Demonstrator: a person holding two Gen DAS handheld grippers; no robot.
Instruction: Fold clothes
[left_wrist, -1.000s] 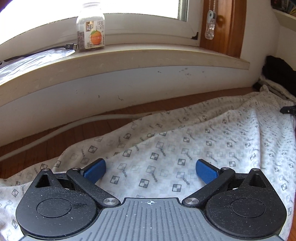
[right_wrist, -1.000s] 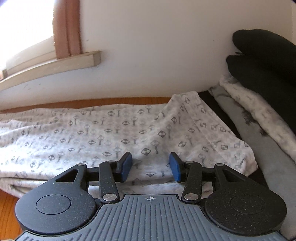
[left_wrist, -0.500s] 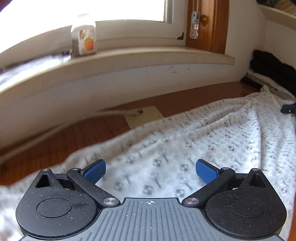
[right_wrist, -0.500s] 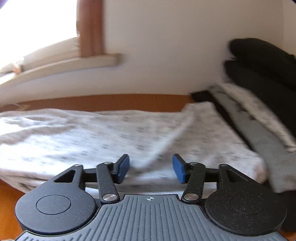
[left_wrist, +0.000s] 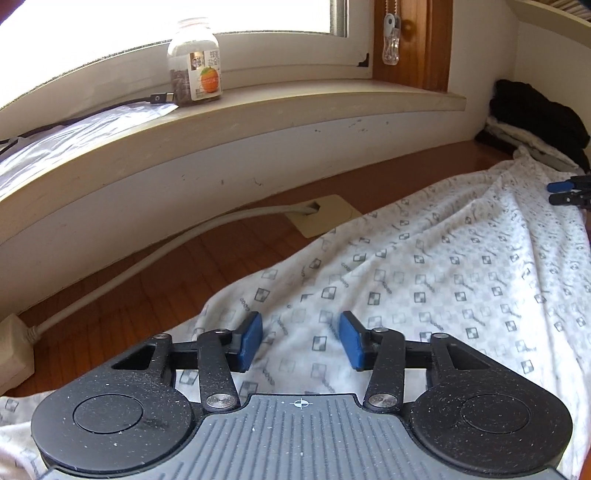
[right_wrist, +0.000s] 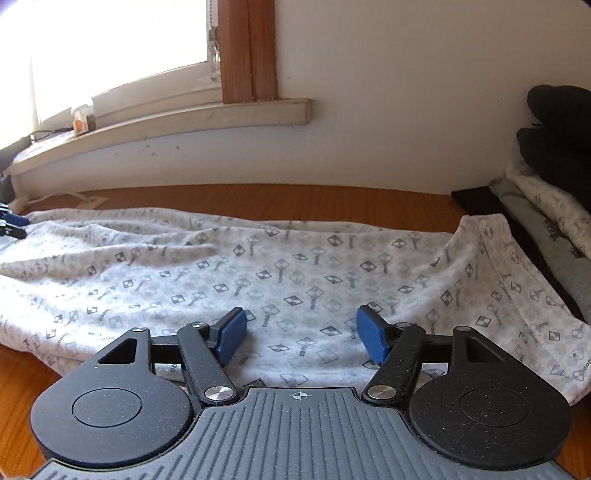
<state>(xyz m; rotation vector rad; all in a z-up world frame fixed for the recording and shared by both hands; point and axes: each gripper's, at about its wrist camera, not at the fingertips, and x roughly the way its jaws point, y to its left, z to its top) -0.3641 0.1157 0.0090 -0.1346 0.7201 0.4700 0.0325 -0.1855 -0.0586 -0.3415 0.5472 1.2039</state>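
A white garment (left_wrist: 424, 266) printed with small grey checker squares lies spread on the wooden floor (left_wrist: 140, 295). My left gripper (left_wrist: 301, 341) hovers open over its left end, blue pads apart with nothing between them. In the right wrist view the same garment (right_wrist: 295, 266) stretches across, and my right gripper (right_wrist: 299, 334) stands open above its near edge. The other gripper's blue tips show at the far right of the left view (left_wrist: 567, 190) and the far left of the right view (right_wrist: 11, 225).
A stack of folded clothes (right_wrist: 546, 206), black, white and grey, sits at the right by the wall. A jar (left_wrist: 194, 61) and a cable stand on the window sill (left_wrist: 258, 107). A white cord (left_wrist: 147, 258) runs along the floor to a plate (left_wrist: 325, 214).
Both grippers have pulled back, so more floor and garment show. The left jaws have narrowed and the right jaws have widened. The garment's far edge now lies nearer, uncovering the floor plate.
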